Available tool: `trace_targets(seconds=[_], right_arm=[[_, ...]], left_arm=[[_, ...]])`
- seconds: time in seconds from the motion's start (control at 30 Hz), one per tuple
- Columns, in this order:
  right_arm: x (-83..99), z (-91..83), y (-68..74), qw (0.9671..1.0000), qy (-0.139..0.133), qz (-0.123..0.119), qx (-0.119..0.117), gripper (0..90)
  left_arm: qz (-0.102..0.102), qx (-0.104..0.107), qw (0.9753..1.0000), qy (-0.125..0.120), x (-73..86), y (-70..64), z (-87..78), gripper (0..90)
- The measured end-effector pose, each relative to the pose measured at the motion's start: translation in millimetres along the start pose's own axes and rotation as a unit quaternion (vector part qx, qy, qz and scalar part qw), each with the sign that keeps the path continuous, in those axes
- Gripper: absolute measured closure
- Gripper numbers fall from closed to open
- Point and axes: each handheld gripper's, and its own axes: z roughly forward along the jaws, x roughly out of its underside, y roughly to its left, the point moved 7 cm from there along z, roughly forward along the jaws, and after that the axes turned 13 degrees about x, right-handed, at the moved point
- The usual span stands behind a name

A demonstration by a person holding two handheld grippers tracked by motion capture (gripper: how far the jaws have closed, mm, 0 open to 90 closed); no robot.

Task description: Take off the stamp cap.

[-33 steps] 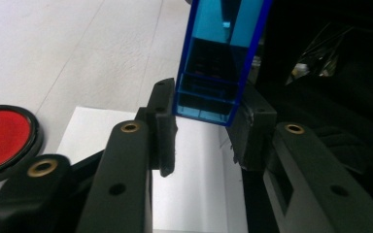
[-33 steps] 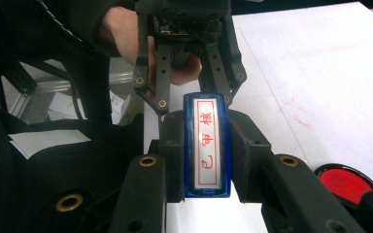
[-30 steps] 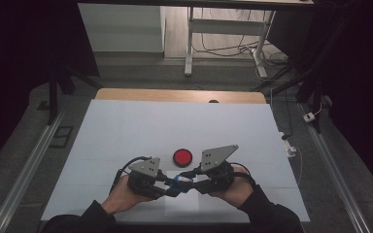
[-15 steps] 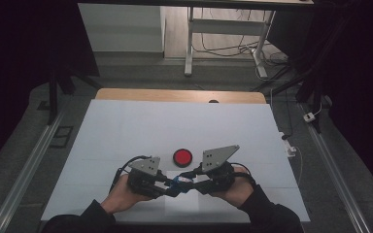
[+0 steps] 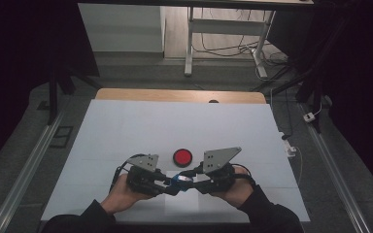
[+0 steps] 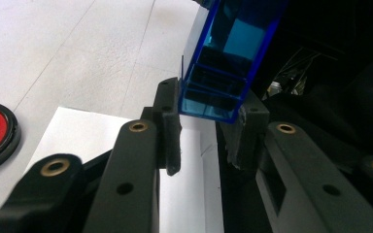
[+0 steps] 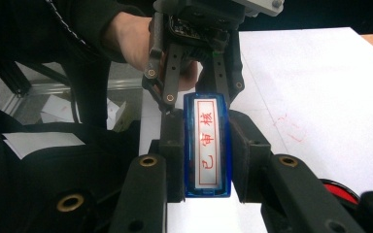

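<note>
Blue translucent stamp bears a white face with red characters.

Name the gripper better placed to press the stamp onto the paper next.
Probably right. The right gripper clamps the stamp along its body beside the printing face; the left gripper only pinches one end, above the paper.

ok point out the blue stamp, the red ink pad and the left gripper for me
blue stamp (image 7: 207, 145), right gripper view, on its white face with red characters
red ink pad (image 5: 182, 157), high view, on the red centre of the round pad
left gripper (image 6: 205, 127), left gripper view, midway between its fingertips, at the stamp's end
</note>
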Motion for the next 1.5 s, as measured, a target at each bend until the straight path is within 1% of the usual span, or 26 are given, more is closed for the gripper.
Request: trace_targets(seconds=[0.07, 0.13, 0.23, 0.27, 0.3, 0.43, 0.5, 0.63, 0.7, 0.83, 0.93, 1.0, 1.03, 1.07, 1.13, 1.27, 1.33, 1.4, 1.43, 1.5], right_arm=[[0.3, 0.1, 0.0, 1.0, 0.0, -0.002, -0.001, 70.9], [0.7, 0.1, -0.2, 1.0, 0.0, 0.003, -0.004, 70.9], [1.2, -0.7, -1.7, 0.9997, -0.007, 0.013, -0.018, 70.9], [1.0, -1.5, -2.6, 0.9996, -0.008, 0.019, -0.019, 70.9], [1.0, -2.7, -4.2, 0.9995, -0.01, 0.023, -0.019, 70.9], [2.4, -5.9, -10.3, 0.9992, -0.015, 0.036, -0.012, 70.8], [3.3, -5.5, -10.9, 0.9991, -0.015, 0.038, -0.011, 70.8], [3.4, -3.8, -10.2, 0.9994, -0.012, 0.033, -0.003, 70.7], [2.9, -5.0, -10.4, 0.9995, -0.012, 0.03, 0.003, 70.7], [3.2, -5.9, -11.9, 0.9994, -0.012, 0.03, 0.012, 70.6], [4.5, -5.5, -12.9, 0.9992, -0.006, 0.035, 0.019, 70.6], [5.1, -5.3, -13.4, 0.9991, -0.004, 0.036, 0.021, 70.6], [4.9, -4.7, -13.5, 0.999, -0.006, 0.038, 0.023, 70.6], [4.8, -4.7, -13.9, 0.9988, -0.005, 0.042, 0.026, 70.6], [4.7, -4.5, -14.0, 0.9986, -0.006, 0.045, 0.026, 70.6], [5.3, -4.9, -15.7, 0.998, -0.001, 0.053, 0.034, 70.6], [5.8, -4.9, -16.6, 0.9976, 0.002, 0.057, 0.039, 70.6], [6.4, -5.1, -17.4, 0.9973, 0.005, 0.059, 0.043, 70.6], [7.0, -4.9, -18.0, 0.997, 0.009, 0.061, 0.048, 70.5], [7.3, -4.8, -18.2, 0.9969, 0.01, 0.061, 0.049, 70.6]], left_arm=[[0.004, -0.001, 1.0, 0.003, 0.2, -0.2, 0.1, 69.5], [0.012, -0.004, 0.9999, 0.007, 0.4, -1.0, 0.3, 69.6], [0.023, -0.008, 0.9996, 0.014, 1.2, -1.6, 0.0, 69.7], [0.03, -0.011, 0.9993, 0.021, 2.2, -1.6, -0.1, 69.7], [0.031, -0.013, 0.9992, 0.023, 3.0, -1.4, -0.2, 69.7], [0.022, -0.03, 0.9989, 0.027, 4.4, 2.0, -1.4, 69.6], [0.015, -0.039, 0.9988, 0.028, 5.4, 4.3, -2.2, 69.5], [-0.004, -0.061, 0.9977, 0.029, 6.8, 7.5, -4.7, 69.3], [-0.009, -0.073, 0.9968, 0.031, 7.3, 7.9, -6.9, 69.3], [-0.014, -0.087, 0.9956, 0.032, 8.6, 6.3, -10.7, 69.2], [-0.014, -0.096, 0.9945, 0.039, 10.6, 4.6, -12.8, 69.2], [-0.018, -0.109, 0.993, 0.043, 12.1, 3.7, -13.6, 69.2], [-0.021, -0.11, 0.9927, 0.045, 12.9, 3.3, -14.0, 69.2], [-0.022, -0.116, 0.9918, 0.049, 13.9, 3.1, -15.1, 69.2], [-0.027, -0.122, 0.991, 0.048, 15.0, 2.1, -16.4, 69.1], [-0.034, -0.134, 0.9894, 0.046, 17.0, 0.0, -20.8, 69.1], [-0.041, -0.143, 0.9878, 0.046, 18.3, -1.2, -23.0, 69.0], [-0.041, -0.152, 0.9865, 0.045, 19.4, -3.1, -25.4, 69.0], [-0.04, -0.156, 0.9857, 0.048, 20.3, -4.2, -27.0, 68.9], [-0.041, -0.163, 0.9846, 0.048, 21.8, -6.8, -29.6, 68.9]])
